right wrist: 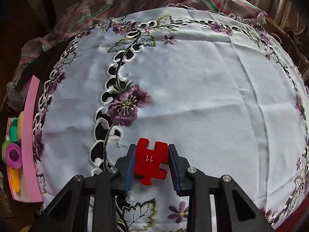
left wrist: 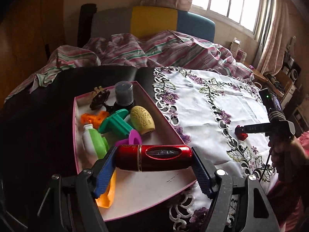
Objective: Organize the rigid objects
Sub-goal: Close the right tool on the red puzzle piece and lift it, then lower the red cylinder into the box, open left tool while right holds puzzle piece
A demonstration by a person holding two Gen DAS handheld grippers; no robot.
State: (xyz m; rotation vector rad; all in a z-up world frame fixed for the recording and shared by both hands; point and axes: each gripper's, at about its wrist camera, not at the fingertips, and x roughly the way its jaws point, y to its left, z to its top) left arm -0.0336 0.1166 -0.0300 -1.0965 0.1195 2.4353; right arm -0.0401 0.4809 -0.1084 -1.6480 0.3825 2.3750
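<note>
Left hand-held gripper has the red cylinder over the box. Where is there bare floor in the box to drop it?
The box has bare floor in its near half, between the orange piece at the left wall and the right wall, directly under the red cylinder in the left hand-held gripper. The far half is crowded: green spool, yellow egg, grey canister.

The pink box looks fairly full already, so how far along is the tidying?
Mostly done. The pink box already holds several toys, such as the yellow egg. In hand: the left gripper holds a red cylinder above the box, and the right gripper clamps the red puzzle piece on the tablecloth. Both are left to drop in.
</note>
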